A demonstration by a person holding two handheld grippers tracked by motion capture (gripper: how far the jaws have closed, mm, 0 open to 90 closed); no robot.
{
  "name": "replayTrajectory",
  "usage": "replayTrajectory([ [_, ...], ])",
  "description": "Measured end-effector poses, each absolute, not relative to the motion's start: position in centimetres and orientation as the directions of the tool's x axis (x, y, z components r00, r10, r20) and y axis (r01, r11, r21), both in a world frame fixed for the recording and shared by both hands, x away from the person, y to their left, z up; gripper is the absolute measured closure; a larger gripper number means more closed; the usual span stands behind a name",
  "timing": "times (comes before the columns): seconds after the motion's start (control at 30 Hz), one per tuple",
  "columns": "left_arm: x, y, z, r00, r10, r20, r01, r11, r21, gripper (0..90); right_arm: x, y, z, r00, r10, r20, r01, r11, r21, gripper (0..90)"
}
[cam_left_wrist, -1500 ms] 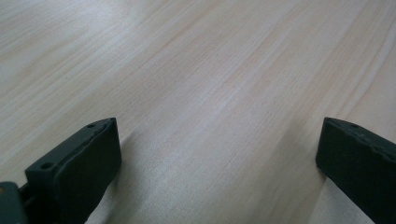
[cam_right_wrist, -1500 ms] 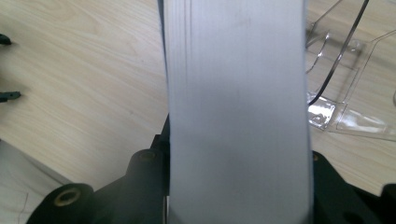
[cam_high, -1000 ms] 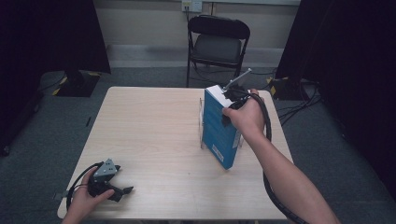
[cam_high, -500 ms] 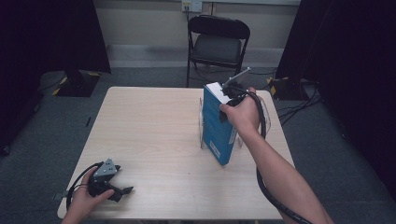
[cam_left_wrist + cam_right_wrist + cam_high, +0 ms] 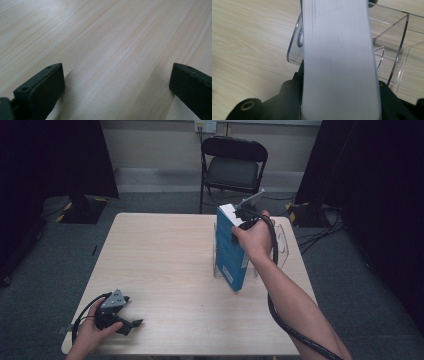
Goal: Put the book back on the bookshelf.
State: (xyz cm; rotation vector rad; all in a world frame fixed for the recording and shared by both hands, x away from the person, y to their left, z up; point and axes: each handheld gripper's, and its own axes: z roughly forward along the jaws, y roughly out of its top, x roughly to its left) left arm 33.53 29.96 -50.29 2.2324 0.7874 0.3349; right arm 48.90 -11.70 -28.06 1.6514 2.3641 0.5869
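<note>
A blue book (image 5: 229,251) with white page edges (image 5: 337,57) stands upright at the right side of the wooden table (image 5: 160,255), tilted slightly, over a clear acrylic holder (image 5: 283,245). My right gripper (image 5: 241,221) is shut on the book's top end, its black jaws on either side of the page edges (image 5: 339,101). The holder's transparent walls (image 5: 392,50) lie just beyond the book. My left gripper (image 5: 131,324) rests on the table near the front left corner, held by a hand. Its jaws (image 5: 117,85) stand wide open over bare wood.
A black folding chair (image 5: 232,167) stands behind the table's far edge. Cables lie on the carpet at the right (image 5: 320,227). Dark curtains hang on both sides. The right gripper's cable (image 5: 295,332) trails along the forearm.
The right hand has shifted the book slightly toward the far side over the holder. The left gripper has stayed where it was.
</note>
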Motion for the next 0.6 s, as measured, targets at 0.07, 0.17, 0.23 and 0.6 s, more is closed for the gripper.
replayTrajectory([
  [0.07,33.5,29.94,-50.3,0.777,0.63,0.001,0.438,-0.542,0.717,0.0,48.79,-11.62,-28.18,-0.366,0.929,0.06,0.854,0.31,0.418,61.5],
  [0.17,33.49,29.93,-50.3,0.776,0.631,0.001,0.439,-0.541,0.717,0.0,48.58,-11.72,-28.23,-0.373,0.926,0.06,0.855,0.318,0.409,61.5],
  [0.23,33.5,29.97,-50.28,0.778,0.628,0.004,0.437,-0.546,0.715,0.0,48.59,-11.77,-28.25,-0.371,0.927,0.063,0.856,0.315,0.41,61.5],
  [0.6,33.5,29.97,-50.28,0.778,0.628,0.004,0.437,-0.546,0.714,0.0,48.08,-11.8,-28.4,-0.374,0.926,0.049,0.856,0.324,0.404,61.2],
])
